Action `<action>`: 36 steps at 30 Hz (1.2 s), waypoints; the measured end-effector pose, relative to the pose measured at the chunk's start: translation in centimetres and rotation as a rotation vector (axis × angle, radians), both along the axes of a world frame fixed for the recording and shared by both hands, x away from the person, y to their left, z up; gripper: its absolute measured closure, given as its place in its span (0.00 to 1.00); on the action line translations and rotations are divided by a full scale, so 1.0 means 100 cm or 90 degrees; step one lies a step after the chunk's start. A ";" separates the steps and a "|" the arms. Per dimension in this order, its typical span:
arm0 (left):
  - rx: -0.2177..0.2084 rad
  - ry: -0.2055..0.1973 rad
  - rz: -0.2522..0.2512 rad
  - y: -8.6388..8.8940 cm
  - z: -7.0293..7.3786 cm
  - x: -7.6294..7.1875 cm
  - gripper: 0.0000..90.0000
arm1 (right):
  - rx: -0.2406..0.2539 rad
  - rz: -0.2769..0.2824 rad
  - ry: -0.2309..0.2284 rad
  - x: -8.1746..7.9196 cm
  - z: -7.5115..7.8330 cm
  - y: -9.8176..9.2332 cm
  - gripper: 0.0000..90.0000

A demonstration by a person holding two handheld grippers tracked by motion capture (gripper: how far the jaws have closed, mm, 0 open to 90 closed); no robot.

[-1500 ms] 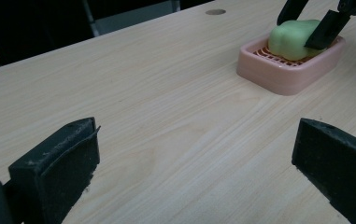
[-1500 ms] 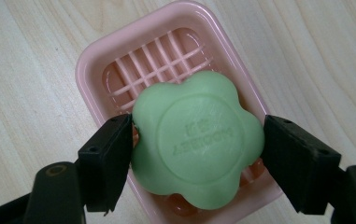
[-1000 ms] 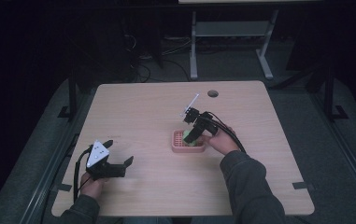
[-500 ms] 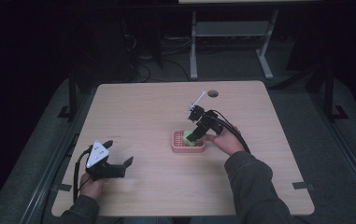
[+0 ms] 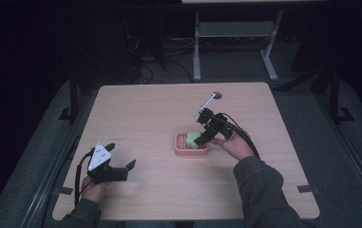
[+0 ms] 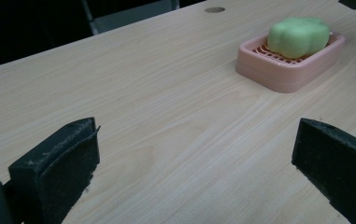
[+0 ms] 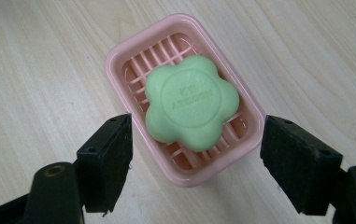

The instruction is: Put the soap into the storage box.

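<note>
A green flower-shaped soap (image 7: 191, 104) lies in a pink slatted soap dish (image 7: 248, 105) near the middle of the table. From above I see the soap (image 5: 193, 139) and the dish (image 5: 182, 150) too. My right gripper (image 7: 195, 165) hovers just above the dish's near end, open, its jaws spread wider than the soap and touching nothing. In the high view the right gripper (image 5: 201, 136) sits at the dish's right side. My left gripper (image 5: 120, 160) rests open near the front left of the table, far from the dish (image 6: 288, 70) and the soap (image 6: 298, 36).
The wooden table (image 5: 145, 114) has a small round cable hole (image 5: 216, 95) near its far edge. A metal stand (image 5: 233, 31) and cables lie on the dark floor beyond. Bare wood stretches between the two grippers.
The right gripper has drawn back a little toward the person and to the right, off the soap. The soap stays in the dish. The left gripper has not moved.
</note>
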State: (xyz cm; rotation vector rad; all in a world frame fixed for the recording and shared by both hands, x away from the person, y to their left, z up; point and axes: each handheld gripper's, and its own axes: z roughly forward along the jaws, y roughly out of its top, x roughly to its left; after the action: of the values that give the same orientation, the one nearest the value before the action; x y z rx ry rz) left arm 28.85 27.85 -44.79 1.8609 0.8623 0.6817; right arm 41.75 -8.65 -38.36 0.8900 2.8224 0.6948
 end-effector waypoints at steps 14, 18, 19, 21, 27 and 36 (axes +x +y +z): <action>0.005 0.002 -0.001 0.000 0.000 0.000 0.00 | 0.008 -0.012 0.003 -0.010 0.002 -0.017 0.27; 0.004 0.001 -0.002 0.000 -0.001 0.000 0.00 | 0.013 -0.016 0.002 -0.012 0.002 -0.021 0.27; 0.005 0.001 -0.002 0.000 0.000 0.000 0.00 | 0.011 -0.017 0.000 -0.013 0.002 -0.023 0.27; 0.005 0.001 -0.002 0.000 0.000 0.000 0.00 | 0.014 -0.020 0.005 -0.015 0.001 -0.026 0.27; 0.006 0.001 -0.003 0.000 -0.001 0.000 0.00 | 0.020 -0.032 0.026 -0.021 -0.003 -0.036 0.27; 0.010 0.003 -0.003 0.000 -0.001 0.000 0.00 | 0.019 -0.045 0.026 -0.032 -0.006 -0.050 0.27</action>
State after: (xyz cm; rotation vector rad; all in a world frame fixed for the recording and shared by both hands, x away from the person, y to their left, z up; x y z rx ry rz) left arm 28.83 27.81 -44.86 1.8786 0.8572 0.6841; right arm 38.58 -13.67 -39.00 1.0150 2.8066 0.7183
